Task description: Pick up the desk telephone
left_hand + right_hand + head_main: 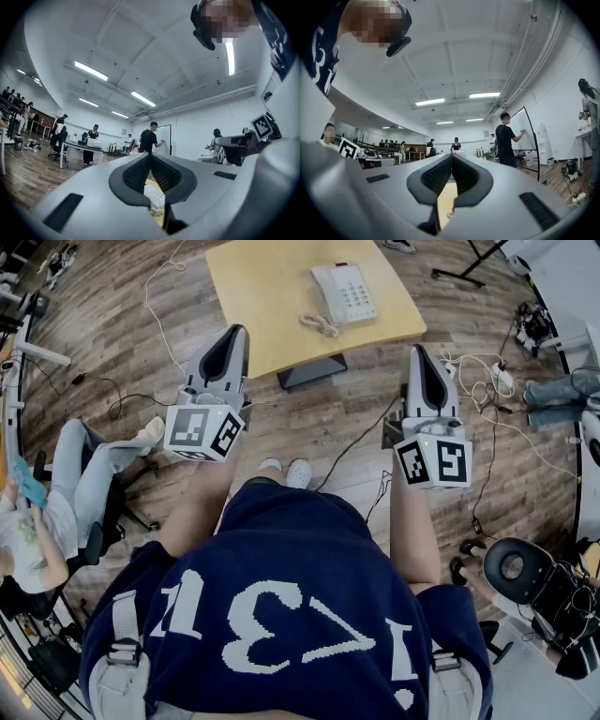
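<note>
The white desk telephone (pixel 343 293) lies on a yellow table (pixel 262 296) ahead of me, its coiled cord (pixel 322 325) at the near side. My left gripper (pixel 232 334) is held in the air short of the table's near left edge, shut and empty. My right gripper (pixel 418 352) hovers over the floor off the table's right corner, also shut with nothing in it. In the left gripper view the closed left gripper (pixel 150 155) frames a sliver of the telephone (pixel 154 194) below it. Under the closed right gripper (pixel 451 156), the right gripper view shows only yellow table (pixel 446 199).
The table's dark base (pixel 312 371) stands on the wooden floor. Cables (pixel 487 381) trail across the floor at the right. A seated person (pixel 84 474) is at the left, another person's legs (pixel 558 395) at the right, and an office chair (pixel 511 566) at the lower right.
</note>
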Motion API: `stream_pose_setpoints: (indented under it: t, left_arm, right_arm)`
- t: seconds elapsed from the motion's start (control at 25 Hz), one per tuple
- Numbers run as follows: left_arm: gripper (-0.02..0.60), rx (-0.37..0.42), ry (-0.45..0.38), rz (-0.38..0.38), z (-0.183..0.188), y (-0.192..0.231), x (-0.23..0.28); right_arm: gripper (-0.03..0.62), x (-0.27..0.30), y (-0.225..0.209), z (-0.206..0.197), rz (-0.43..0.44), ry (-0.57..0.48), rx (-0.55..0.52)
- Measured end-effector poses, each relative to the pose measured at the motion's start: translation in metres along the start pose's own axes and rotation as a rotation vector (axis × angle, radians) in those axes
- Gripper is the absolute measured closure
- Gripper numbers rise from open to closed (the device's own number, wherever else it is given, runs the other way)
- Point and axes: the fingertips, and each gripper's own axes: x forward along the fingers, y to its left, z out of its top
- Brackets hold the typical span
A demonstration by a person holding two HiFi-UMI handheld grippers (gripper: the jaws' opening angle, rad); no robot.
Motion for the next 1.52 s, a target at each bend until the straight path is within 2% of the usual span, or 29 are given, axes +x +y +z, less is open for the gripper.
stream_pose_setpoints:
  t: [0.36,0.56,0.72,1.08,1.32,1.52]
  left_arm:
    - [0.555,0.002,-0.002,0.006,-0.002,0.003,0.003]
    - [0.555,-0.005,0.006,0.014,-0.006,0.013,0.012]
    - [0.555,-0.016,0.002,0.020,-0.013,0.027,0.030]
    - [0.555,-0.037,-0.016,-0.031,-0.024,0.080,0.140]
    - [0.555,-0.030,-0.030,-0.102,-0.020,0.110,0.225]
    - [0.555,-0.063,-0.002,-0.101,-0.035,0.136,0.266]
  right_arm:
    - [0.568,0.001,-0.003,0.004,0.008,-0.003,0.001]
    - [0.568,0.015,-0.004,-0.001,0.019,0.006,0.045]
    - [0.568,0.034,-0.007,-0.004,0.025,0.000,0.035]
    - [0.567,0.136,-0.047,-0.007,-0.006,-0.020,0.014]
    - [0.566,0.209,-0.081,0.003,-0.055,-0.053,0.006]
    - [0.566,0.252,-0.095,-0.019,-0.066,0.009,0.019]
